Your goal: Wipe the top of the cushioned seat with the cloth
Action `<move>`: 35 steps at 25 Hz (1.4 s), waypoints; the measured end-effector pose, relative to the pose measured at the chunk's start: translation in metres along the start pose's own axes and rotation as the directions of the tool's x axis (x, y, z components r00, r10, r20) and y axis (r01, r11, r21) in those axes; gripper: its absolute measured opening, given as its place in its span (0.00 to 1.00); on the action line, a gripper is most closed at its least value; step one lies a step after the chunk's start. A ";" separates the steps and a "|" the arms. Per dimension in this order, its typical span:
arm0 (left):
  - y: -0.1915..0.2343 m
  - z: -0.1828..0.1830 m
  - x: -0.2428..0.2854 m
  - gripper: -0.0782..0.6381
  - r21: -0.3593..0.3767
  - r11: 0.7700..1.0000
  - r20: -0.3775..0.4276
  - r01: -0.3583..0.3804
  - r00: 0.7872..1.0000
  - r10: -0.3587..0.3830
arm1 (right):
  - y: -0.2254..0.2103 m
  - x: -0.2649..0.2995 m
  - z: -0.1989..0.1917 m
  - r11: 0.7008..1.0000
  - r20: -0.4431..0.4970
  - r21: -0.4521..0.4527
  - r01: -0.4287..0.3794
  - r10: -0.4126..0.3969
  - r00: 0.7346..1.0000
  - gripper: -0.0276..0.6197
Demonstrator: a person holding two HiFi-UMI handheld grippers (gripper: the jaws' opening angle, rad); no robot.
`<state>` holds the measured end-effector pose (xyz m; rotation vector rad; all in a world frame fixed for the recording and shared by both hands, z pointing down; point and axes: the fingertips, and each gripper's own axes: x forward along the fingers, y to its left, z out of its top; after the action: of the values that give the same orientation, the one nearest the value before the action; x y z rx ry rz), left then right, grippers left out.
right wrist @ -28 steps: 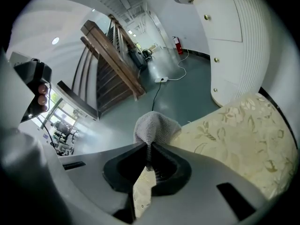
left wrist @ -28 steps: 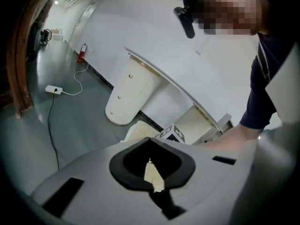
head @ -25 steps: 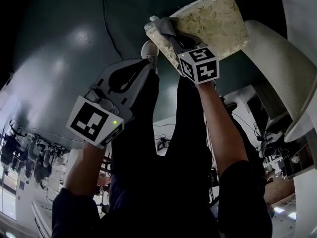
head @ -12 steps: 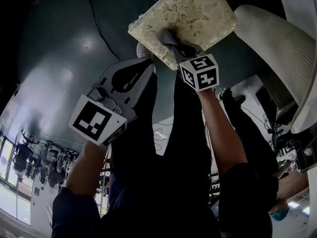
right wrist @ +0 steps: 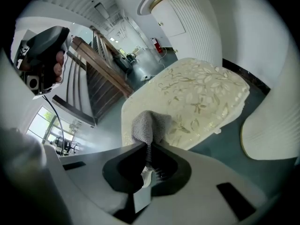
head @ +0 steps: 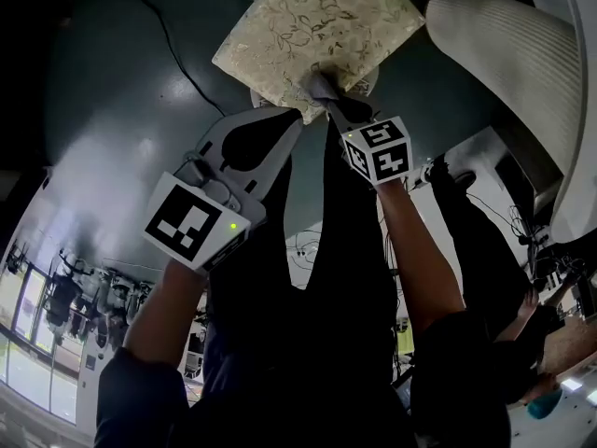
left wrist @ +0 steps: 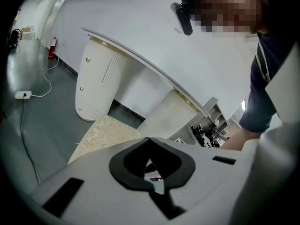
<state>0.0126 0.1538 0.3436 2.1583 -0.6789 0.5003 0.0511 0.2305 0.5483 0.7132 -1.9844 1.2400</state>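
In the head view, the right gripper (head: pixel 325 99) holds a grey cloth (head: pixel 320 86) at the near edge of the cushioned seat (head: pixel 317 26), which stands on the dark green floor (head: pixel 121 82) beside a white ribbed cabinet (head: pixel 504 54). The left gripper (head: pixel 284 129) hangs just beside it, off the seat.

In the left gripper view, the jaws are pressed together with nothing between them, and the floral seat top lies beyond.

In the right gripper view, the jaws pinch the bunched cloth, whose fold lies against the seat's near edge.
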 end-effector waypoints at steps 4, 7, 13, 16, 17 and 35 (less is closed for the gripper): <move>-0.011 0.002 0.018 0.12 0.022 1.000 -0.032 -0.010 0.999 0.011 | -0.015 -0.015 -0.018 1.000 -0.002 0.019 0.011 -0.011 1.000 0.10; -0.026 0.009 0.029 0.12 0.042 0.999 -0.033 0.003 0.999 -0.002 | -0.027 -0.031 -0.025 0.999 0.010 0.035 0.026 -0.027 1.000 0.10; -0.038 0.034 0.024 0.12 0.094 0.995 -0.019 0.019 1.000 -0.017 | -0.032 -0.068 -0.010 0.997 0.059 0.047 0.059 -0.061 0.996 0.10; -0.044 0.057 0.011 0.12 0.116 0.993 0.016 0.009 1.000 -0.011 | -0.025 -0.090 0.010 0.997 0.086 0.023 0.075 -0.077 0.993 0.10; -0.047 0.065 0.006 0.12 0.123 0.992 0.028 0.007 1.000 -0.010 | -0.021 -0.100 0.017 0.997 0.096 0.013 0.079 -0.080 0.992 0.10; -0.134 0.212 -0.130 0.12 0.248 0.968 0.245 -0.035 0.969 -0.028 | 0.106 -0.291 0.184 0.968 0.347 -0.196 0.157 -0.081 0.934 0.10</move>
<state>0.0199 0.0971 0.0675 2.4861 -0.7894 0.3355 0.1044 0.1315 0.2056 0.9684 -2.2717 0.8491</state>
